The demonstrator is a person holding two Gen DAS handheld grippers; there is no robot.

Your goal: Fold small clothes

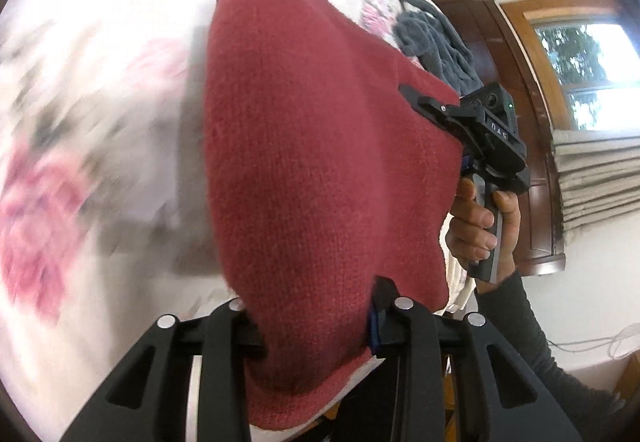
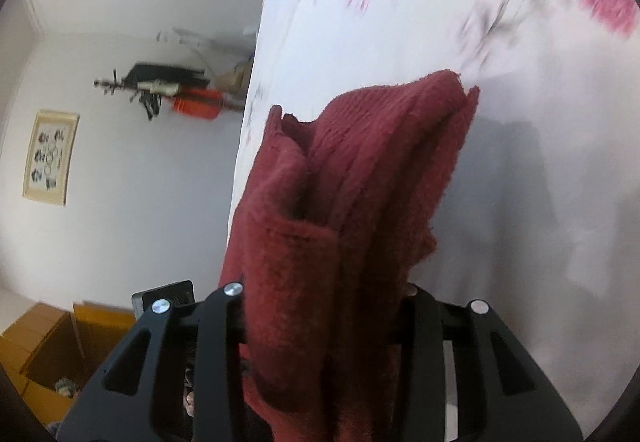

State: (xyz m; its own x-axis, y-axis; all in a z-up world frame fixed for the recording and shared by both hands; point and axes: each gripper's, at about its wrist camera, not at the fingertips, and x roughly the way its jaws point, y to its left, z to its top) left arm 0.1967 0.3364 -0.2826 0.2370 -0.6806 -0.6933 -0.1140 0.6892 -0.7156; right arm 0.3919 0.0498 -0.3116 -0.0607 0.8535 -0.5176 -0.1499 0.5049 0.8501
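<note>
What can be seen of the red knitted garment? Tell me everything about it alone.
The red knitted garment is a dark red, fuzzy, fine-ribbed wool-like knit. It hangs lifted over the floral bedsheet, spread wide between both tongs. The left tongs are shut on its near edge; the right tongs pinch its far corner. In the right wrist view it bunches into several stacked folds, with a ribbed hem at the far end. Its full shape cannot be told.

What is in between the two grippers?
The red sweater stretches between them. In the left wrist view, the left gripper pinches one edge and the right gripper pinches the other, with only sweater in between, over the flowery bedsheet.
</note>
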